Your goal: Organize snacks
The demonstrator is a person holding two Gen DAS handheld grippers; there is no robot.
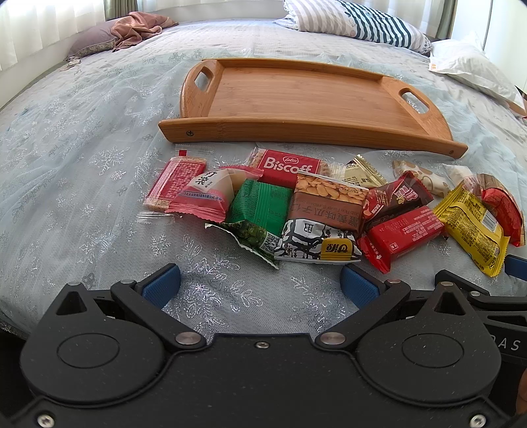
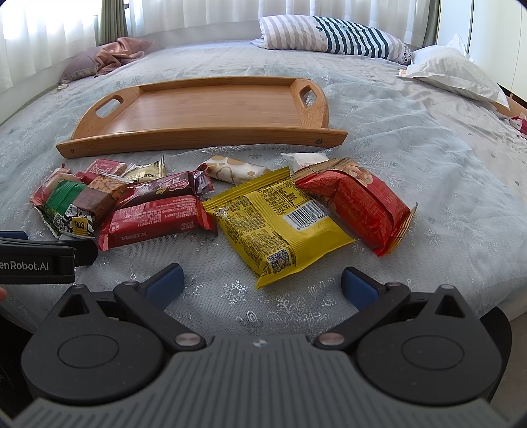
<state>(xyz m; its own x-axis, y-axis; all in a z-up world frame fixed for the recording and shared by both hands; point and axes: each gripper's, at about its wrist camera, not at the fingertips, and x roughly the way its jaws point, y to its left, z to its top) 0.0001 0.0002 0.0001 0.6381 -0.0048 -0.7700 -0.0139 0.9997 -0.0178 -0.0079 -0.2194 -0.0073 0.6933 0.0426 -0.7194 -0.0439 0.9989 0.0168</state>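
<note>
A wooden tray (image 1: 296,128) with two handles lies empty on the bed; it also shows in the right wrist view (image 2: 204,136). Several snack packets lie in a row in front of it: a red Biscoff pack (image 1: 286,166), a green pack (image 1: 260,205), a sunflower-seed pack (image 1: 321,220), a red bar (image 1: 403,232) and a yellow pack (image 2: 276,224) beside a red pack (image 2: 362,207). My left gripper (image 1: 260,288) is open and empty, just short of the seed pack. My right gripper (image 2: 262,286) is open and empty, just short of the yellow pack.
The bed has a pale blue snowflake cover (image 1: 82,184). A striped pillow (image 2: 329,36) and a white pillow (image 2: 451,70) lie at the far right, and a pink cloth (image 1: 138,28) at the far left. The left gripper's body (image 2: 39,260) shows at the right view's left edge.
</note>
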